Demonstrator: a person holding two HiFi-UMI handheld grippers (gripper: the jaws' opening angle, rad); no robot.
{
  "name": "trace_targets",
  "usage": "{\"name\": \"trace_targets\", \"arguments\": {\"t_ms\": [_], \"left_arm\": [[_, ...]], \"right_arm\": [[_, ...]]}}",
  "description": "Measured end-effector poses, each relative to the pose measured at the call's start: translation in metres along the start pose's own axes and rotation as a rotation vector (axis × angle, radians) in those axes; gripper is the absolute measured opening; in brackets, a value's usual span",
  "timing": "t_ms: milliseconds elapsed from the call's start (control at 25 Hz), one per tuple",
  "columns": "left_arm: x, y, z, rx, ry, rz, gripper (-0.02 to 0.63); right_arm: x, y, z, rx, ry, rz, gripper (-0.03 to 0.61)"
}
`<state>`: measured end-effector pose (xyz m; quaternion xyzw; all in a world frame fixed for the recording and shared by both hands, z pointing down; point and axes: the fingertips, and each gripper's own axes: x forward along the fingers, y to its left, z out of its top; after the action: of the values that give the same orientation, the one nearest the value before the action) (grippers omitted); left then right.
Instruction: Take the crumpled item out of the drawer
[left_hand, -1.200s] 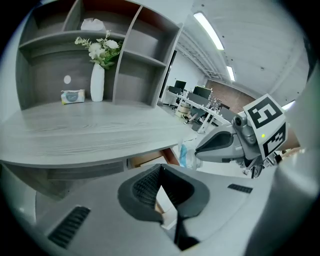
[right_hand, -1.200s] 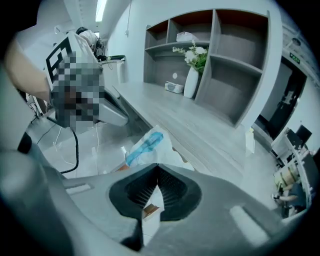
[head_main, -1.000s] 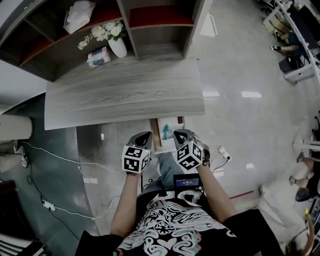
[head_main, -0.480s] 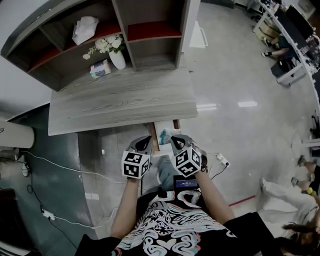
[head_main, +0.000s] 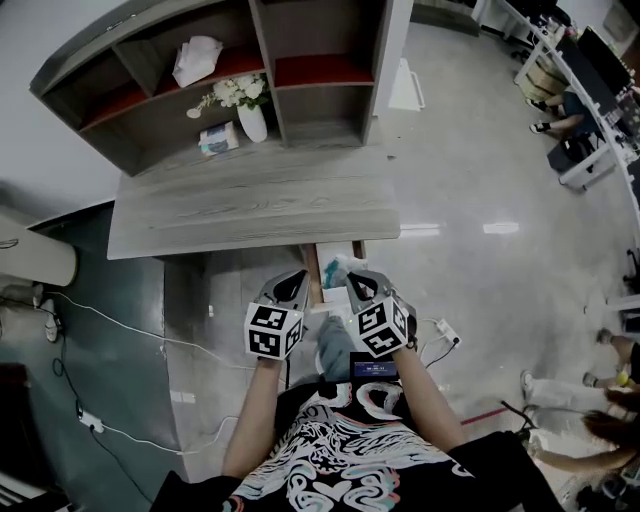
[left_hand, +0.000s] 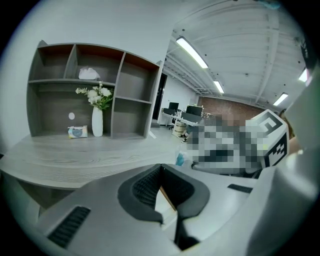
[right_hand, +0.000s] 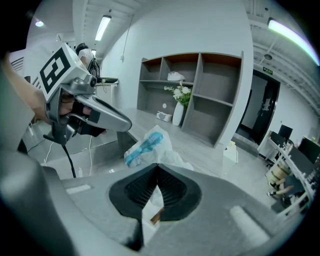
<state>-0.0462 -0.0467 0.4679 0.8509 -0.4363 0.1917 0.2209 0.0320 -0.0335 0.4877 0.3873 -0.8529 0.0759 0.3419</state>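
Observation:
A crumpled white plastic bag with blue print (right_hand: 148, 145) bunches up right at the tips of my right gripper (right_hand: 158, 165), whose jaws are pinched shut on it. In the head view the bag (head_main: 337, 268) sits over the open drawer (head_main: 311, 272) under the desk's front edge, with the right gripper (head_main: 352, 281) at its near side. My left gripper (head_main: 295, 281) hovers at the drawer's left side. Its jaws (left_hand: 160, 165) are shut with nothing in them. From the left gripper view, only a small blue part of the bag (left_hand: 180, 159) shows.
The grey wood desk (head_main: 250, 210) carries a shelf unit (head_main: 300, 95) with a vase of flowers (head_main: 252, 120) and a tissue box (head_main: 218, 140). A power strip (head_main: 447, 331) and cables (head_main: 90, 420) lie on the floor. People sit at the far right.
The bag now stands bunched at the right gripper's tips instead of lying in the drawer. Both grippers stay close together at the drawer, and the head camera has shifted a little.

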Motion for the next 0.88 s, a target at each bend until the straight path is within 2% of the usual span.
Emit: {"name": "trace_targets", "arguments": {"t_ms": [280, 880], "left_arm": [[-0.009, 0.000, 0.006, -0.004, -0.030, 0.011, 0.000], [-0.014, 0.002, 0.001, -0.014, -0.038, 0.025, 0.000]], "right_arm": [[-0.009, 0.002, 0.007, 0.003, -0.029, -0.004, 0.008], [-0.011, 0.008, -0.003, 0.005, -0.013, -0.001, 0.008]]}}
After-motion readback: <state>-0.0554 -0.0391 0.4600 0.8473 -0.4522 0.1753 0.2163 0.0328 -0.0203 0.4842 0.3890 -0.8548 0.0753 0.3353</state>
